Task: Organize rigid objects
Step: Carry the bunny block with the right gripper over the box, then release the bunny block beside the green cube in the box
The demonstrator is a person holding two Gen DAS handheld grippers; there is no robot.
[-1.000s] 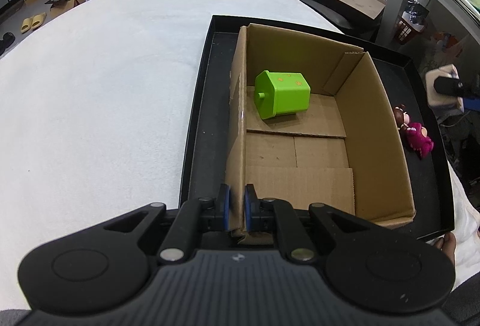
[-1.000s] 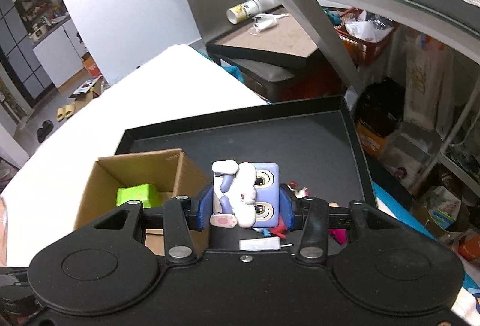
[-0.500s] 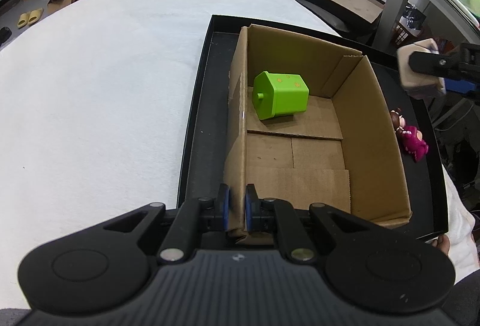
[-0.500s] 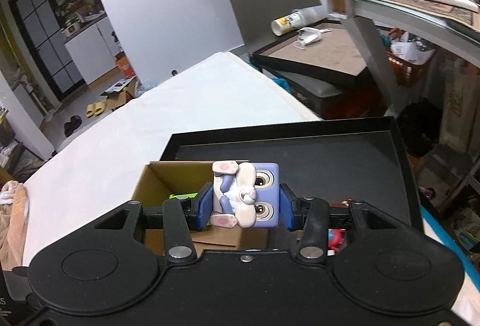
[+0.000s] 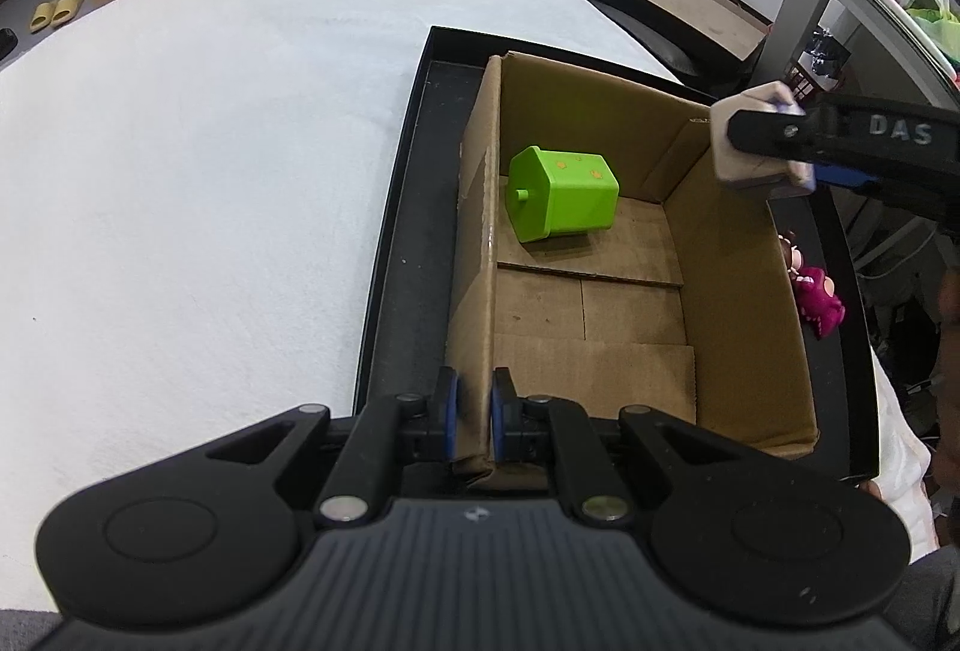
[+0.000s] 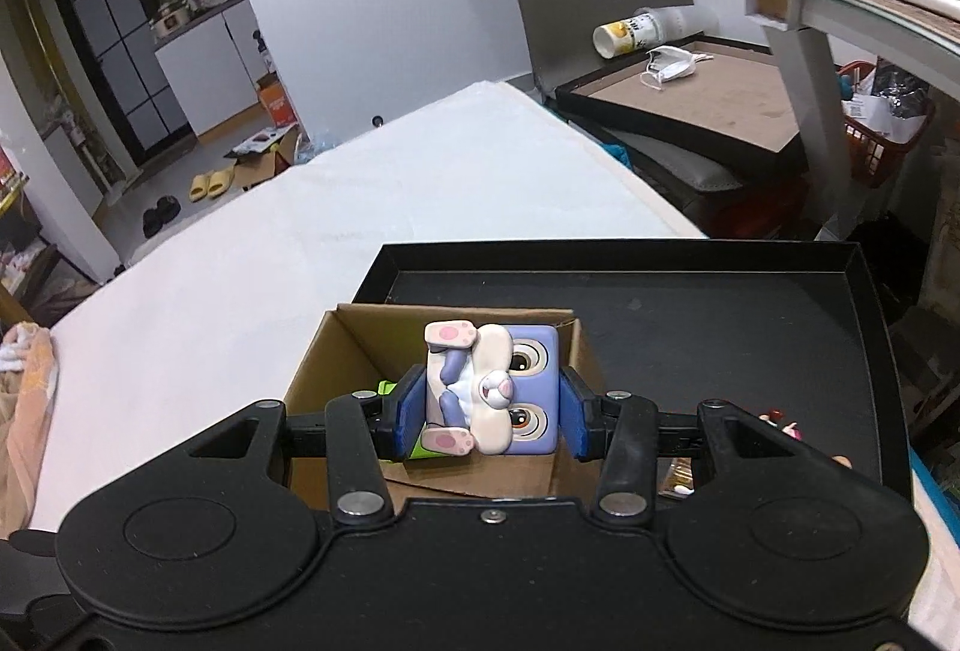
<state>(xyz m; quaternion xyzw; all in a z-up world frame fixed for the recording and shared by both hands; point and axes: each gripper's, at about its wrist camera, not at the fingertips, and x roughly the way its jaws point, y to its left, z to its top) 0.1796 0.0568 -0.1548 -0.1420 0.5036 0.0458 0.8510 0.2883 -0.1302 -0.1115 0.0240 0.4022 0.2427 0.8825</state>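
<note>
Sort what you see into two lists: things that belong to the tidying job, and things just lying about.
Job:
cardboard box
green toy house
rabbit cube toy
pink figurine
black tray
left gripper
right gripper

Lying about:
face mask
tipped cup
yellow slippers
red basket

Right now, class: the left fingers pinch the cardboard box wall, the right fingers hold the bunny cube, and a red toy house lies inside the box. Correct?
One error: the toy house in the cardboard box is green, as the left wrist view shows.
</note>
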